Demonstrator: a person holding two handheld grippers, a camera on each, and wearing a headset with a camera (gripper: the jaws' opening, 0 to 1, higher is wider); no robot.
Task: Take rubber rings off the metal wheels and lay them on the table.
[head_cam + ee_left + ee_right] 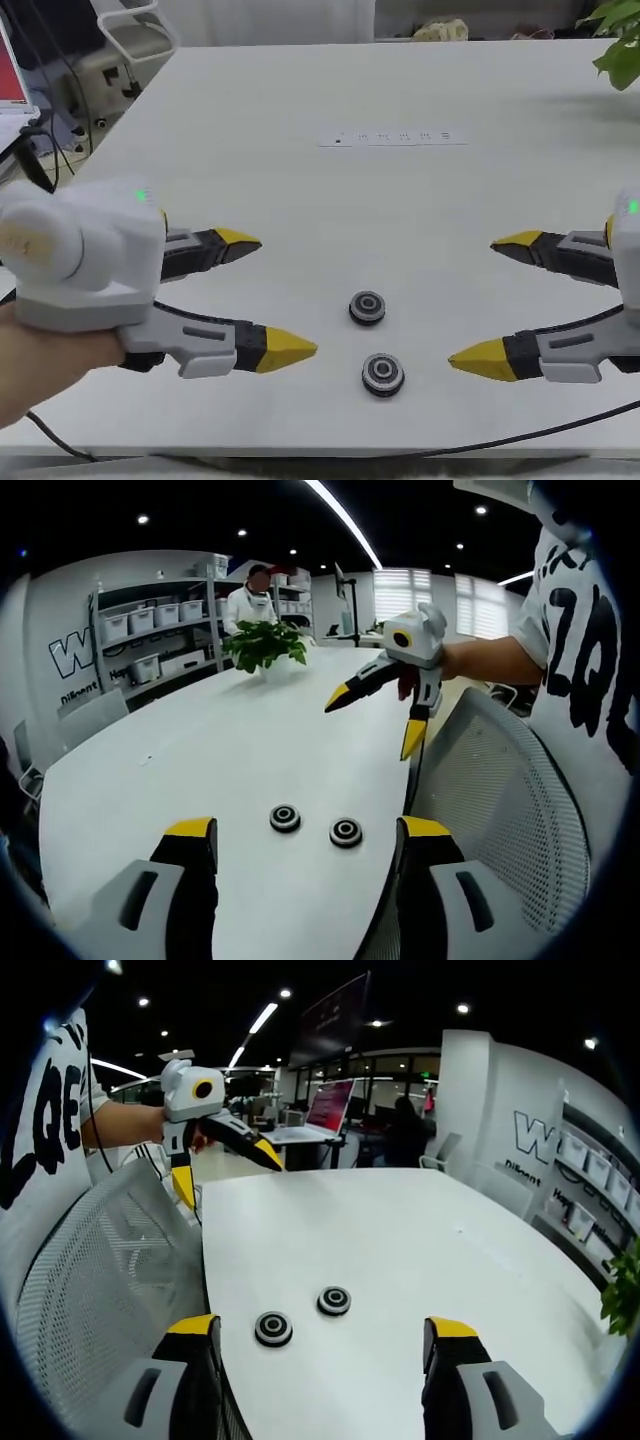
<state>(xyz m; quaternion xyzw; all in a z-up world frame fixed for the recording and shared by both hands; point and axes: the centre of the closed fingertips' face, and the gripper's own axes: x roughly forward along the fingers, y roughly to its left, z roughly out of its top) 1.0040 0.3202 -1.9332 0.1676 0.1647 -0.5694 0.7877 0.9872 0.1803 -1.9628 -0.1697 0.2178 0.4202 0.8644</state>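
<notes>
Two small metal wheels with black rubber rings lie flat on the white table (300, 180) near its front edge. The far wheel (367, 307) (285, 818) (334, 1301) and the near wheel (383, 373) (345, 831) (273, 1328) sit a little apart. My left gripper (280, 295) (308, 830) (232, 1182) hovers open to their left, yellow tips pointing at them. My right gripper (476, 302) (320, 1327) (372, 728) hovers open to their right. Neither gripper touches a wheel, and nothing is between the jaws.
A socket strip (392, 138) is set into the table's middle. A potted plant (620, 45) (265, 645) stands at the far right corner. A grey mesh chair (500, 810) (100, 1280) is by the front edge. A cable (560, 425) trails from the right gripper.
</notes>
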